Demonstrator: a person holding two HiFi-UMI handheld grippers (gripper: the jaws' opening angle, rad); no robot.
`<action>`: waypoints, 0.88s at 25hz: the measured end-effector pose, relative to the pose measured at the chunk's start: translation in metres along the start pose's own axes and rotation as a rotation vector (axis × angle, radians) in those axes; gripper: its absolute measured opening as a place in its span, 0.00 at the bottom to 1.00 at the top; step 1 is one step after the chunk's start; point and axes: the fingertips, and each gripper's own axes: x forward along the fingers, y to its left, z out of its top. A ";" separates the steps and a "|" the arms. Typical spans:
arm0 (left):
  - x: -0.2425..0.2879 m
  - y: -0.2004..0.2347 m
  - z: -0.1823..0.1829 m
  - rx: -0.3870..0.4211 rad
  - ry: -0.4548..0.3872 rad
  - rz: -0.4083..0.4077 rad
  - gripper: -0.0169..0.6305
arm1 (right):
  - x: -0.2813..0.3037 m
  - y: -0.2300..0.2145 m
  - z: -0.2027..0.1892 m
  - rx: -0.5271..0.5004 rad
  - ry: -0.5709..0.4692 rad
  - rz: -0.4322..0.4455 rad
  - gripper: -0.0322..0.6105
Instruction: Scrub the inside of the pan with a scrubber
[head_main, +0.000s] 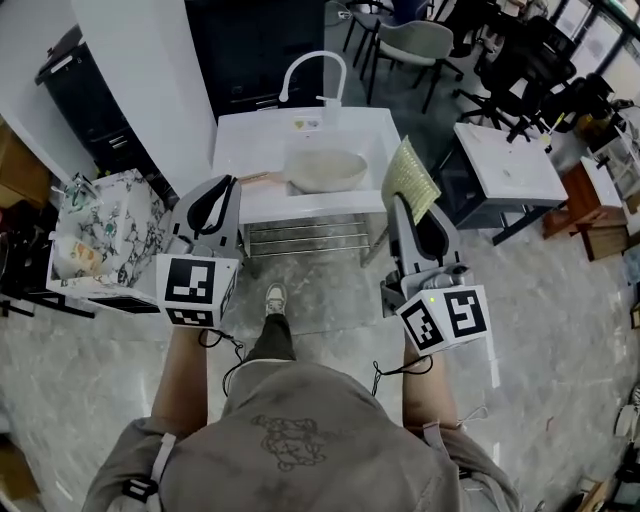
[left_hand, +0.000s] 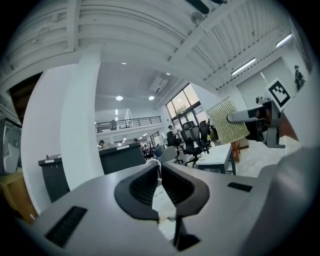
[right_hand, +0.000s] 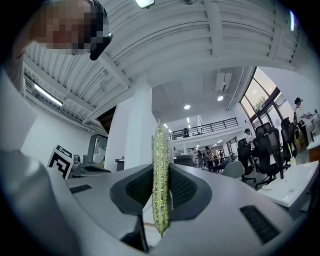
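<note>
A pale round pan with a wooden handle lies in the white sink under a curved white faucet. My right gripper is shut on a flat yellow-green mesh scrubber, which stands on edge between the jaws. The scrubber also shows in the left gripper view. My left gripper is shut with nothing between its jaws. Both grippers are held up in front of the sink, short of it and apart from the pan.
A marbled box of items stands at the left, beside a white pillar. A white desk sits right of the sink, with office chairs behind. My shoe is on the stone floor before the sink.
</note>
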 end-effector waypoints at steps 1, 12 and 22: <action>0.010 0.005 -0.005 -0.004 0.010 -0.014 0.06 | 0.010 -0.004 -0.005 0.001 0.009 -0.003 0.17; 0.131 0.064 -0.077 -0.020 0.174 -0.187 0.13 | 0.147 -0.043 -0.076 0.015 0.162 -0.031 0.17; 0.234 0.092 -0.188 0.032 0.433 -0.427 0.32 | 0.260 -0.079 -0.150 0.091 0.299 -0.065 0.17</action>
